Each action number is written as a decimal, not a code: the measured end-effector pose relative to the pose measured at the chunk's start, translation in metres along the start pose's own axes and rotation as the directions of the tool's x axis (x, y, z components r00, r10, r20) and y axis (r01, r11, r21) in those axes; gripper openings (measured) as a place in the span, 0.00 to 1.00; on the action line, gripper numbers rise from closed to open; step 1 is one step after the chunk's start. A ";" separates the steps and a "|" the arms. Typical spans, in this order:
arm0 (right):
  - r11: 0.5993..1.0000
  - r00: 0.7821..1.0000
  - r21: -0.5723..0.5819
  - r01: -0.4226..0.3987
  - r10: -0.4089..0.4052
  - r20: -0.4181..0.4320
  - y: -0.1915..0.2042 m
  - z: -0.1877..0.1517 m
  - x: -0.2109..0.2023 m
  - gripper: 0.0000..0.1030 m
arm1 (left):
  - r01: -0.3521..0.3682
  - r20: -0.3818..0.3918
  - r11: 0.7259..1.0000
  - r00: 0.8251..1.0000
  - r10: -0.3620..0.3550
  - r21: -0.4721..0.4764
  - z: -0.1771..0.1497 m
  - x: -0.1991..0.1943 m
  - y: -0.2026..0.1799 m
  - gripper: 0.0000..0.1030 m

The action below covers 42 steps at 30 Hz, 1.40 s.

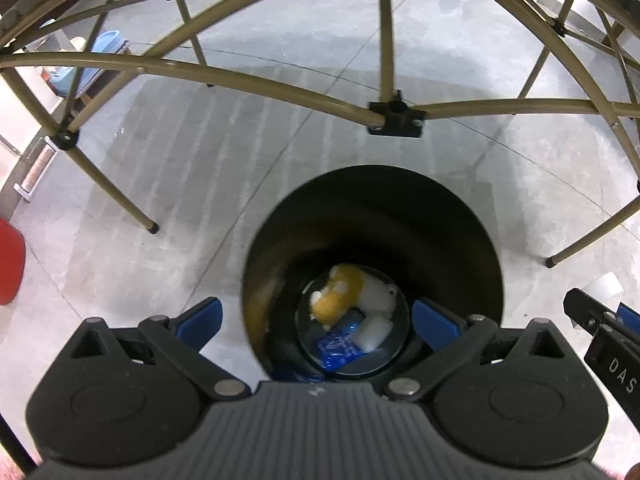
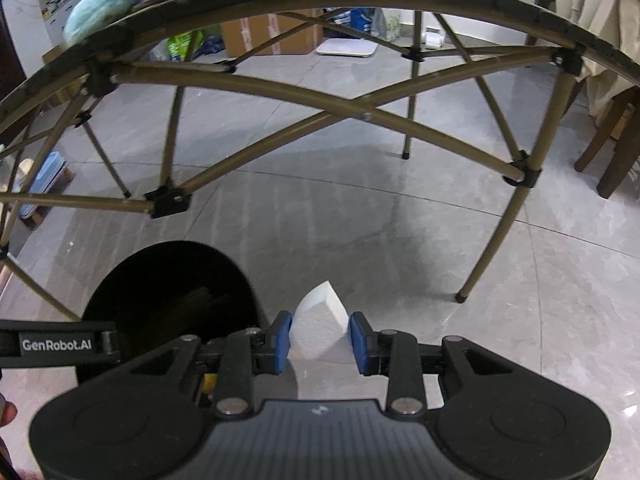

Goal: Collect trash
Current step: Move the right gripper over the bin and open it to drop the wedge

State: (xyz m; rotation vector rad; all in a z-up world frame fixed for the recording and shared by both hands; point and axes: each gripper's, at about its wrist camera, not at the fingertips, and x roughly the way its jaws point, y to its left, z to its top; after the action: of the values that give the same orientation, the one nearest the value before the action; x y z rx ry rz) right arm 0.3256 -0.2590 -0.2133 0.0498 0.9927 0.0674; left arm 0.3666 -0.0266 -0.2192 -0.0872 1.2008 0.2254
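while left claw [image 1: 316,320] gapes over bin [image 1: 372,216], right claw [image 2: 320,340] (blue-padded) pinches foam block [image 2: 320,328].

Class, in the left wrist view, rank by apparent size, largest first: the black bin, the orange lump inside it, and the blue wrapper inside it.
1. Black bin, by far.
2. Orange lump.
3. Blue wrapper, looking only slightly smaller and partly hidden, so these last two are too close to rank firmly.

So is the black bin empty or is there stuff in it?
Not empty. The left wrist view looks down into the black bin: an orange lump, white foam pieces and a blue wrapper lie at the bottom.
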 end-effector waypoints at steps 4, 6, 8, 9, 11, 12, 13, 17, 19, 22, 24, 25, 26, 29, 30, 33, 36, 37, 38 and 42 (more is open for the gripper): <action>1.000 0.999 -0.006 -0.028 0.028 -0.019 0.011 0.000 0.002 0.30 | -0.009 0.011 1.000 1.000 0.009 -0.003 -0.001 -0.005 0.017 1.00; 0.999 0.999 -0.013 -0.039 0.039 -0.026 0.017 0.000 0.002 0.30 | -0.014 0.018 1.000 1.000 0.014 -0.009 -0.002 -0.008 0.026 1.00; 0.998 0.998 -0.020 -0.054 0.054 -0.036 0.024 -0.001 0.003 0.30 | -0.017 0.023 1.000 1.000 0.017 -0.021 -0.003 -0.011 0.036 1.00; 0.998 0.997 -0.023 -0.063 0.062 -0.043 0.028 -0.001 0.003 0.31 | -0.015 0.024 0.999 1.000 0.016 -0.028 -0.004 -0.012 0.041 1.00; 0.996 0.995 -0.024 -0.084 0.082 -0.057 0.035 -0.002 0.004 0.31 | -0.007 0.029 0.999 1.000 0.009 -0.042 -0.004 -0.015 0.051 1.00; 0.995 0.994 -0.025 -0.093 0.092 -0.065 0.038 -0.002 0.004 0.31 | -0.006 0.033 0.999 0.999 0.008 -0.046 -0.005 -0.017 0.056 1.00; 0.995 0.993 -0.028 -0.100 0.098 -0.070 0.042 -0.002 0.005 0.31 | -0.007 0.037 0.999 0.999 0.009 -0.050 -0.005 -0.019 0.060 1.00; 0.992 0.990 -0.045 -0.120 0.116 -0.082 0.055 -0.002 0.006 0.31 | -0.013 0.046 0.997 0.999 0.017 -0.074 -0.006 -0.023 0.078 1.00; 0.990 0.988 -0.055 -0.129 0.124 -0.088 0.062 -0.002 0.007 0.32 | -0.015 0.049 0.996 0.999 0.019 -0.089 -0.006 -0.025 0.088 1.00; 0.987 0.985 -0.069 -0.144 0.136 -0.101 0.074 -0.004 0.009 0.32 | -0.025 0.058 0.994 0.998 0.031 -0.108 -0.007 -0.027 0.103 1.00; 0.985 0.984 -0.078 -0.152 0.143 -0.109 0.081 -0.005 0.010 0.32 | -0.036 0.060 0.992 0.997 0.044 -0.119 -0.007 -0.028 0.112 1.00; 0.984 0.983 -0.084 -0.155 0.145 -0.116 0.085 -0.005 0.011 0.32 | -0.040 0.060 0.991 0.997 0.048 -0.125 -0.008 -0.028 0.117 1.00; 0.984 0.981 -0.088 -0.156 0.145 -0.126 0.089 -0.005 0.013 0.32 | -0.044 0.058 0.991 0.997 0.051 -0.130 -0.008 -0.027 0.121 1.00; 0.983 0.979 -0.098 -0.154 0.138 -0.152 0.102 -0.006 0.017 0.32 | -0.066 0.051 0.986 0.996 0.074 -0.153 -0.008 -0.023 0.136 1.00; 0.983 0.978 -0.100 -0.155 0.138 -0.158 0.106 -0.007 0.019 0.32 | -0.073 0.048 0.984 0.996 0.081 -0.161 -0.008 -0.022 0.140 1.00; 0.982 0.974 -0.103 -0.161 0.141 -0.176 0.116 -0.007 0.024 0.32 | -0.091 0.036 0.979 0.994 0.099 -0.180 -0.010 -0.018 0.152 1.00; 0.982 0.971 -0.097 -0.162 0.141 -0.194 0.123 -0.009 0.029 0.32 | -0.104 0.026 0.978 0.994 0.110 -0.184 -0.011 -0.015 0.158 1.00; 0.982 0.969 -0.095 -0.165 0.143 -0.199 0.125 -0.009 0.030 0.32 | -0.105 0.023 0.977 0.994 0.111 -0.184 -0.012 -0.015 0.160 1.00; 0.981 0.969 -0.097 -0.165 0.143 -0.204 0.128 -0.010 0.032 0.32 | -0.106 0.022 0.977 0.993 0.112 -0.184 -0.013 -0.014 0.161 1.00; 0.980 0.965 -0.101 -0.169 0.145 -0.217 0.137 -0.012 0.037 0.32 | -0.106 0.020 0.977 0.994 0.111 -0.184 -0.013 -0.014 0.162 1.00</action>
State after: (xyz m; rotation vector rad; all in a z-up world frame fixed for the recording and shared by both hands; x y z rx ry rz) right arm 0.3311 -0.1199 -0.2411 0.0125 1.1923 0.2822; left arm 0.3144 0.1268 -0.2024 -0.1785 1.1539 0.4317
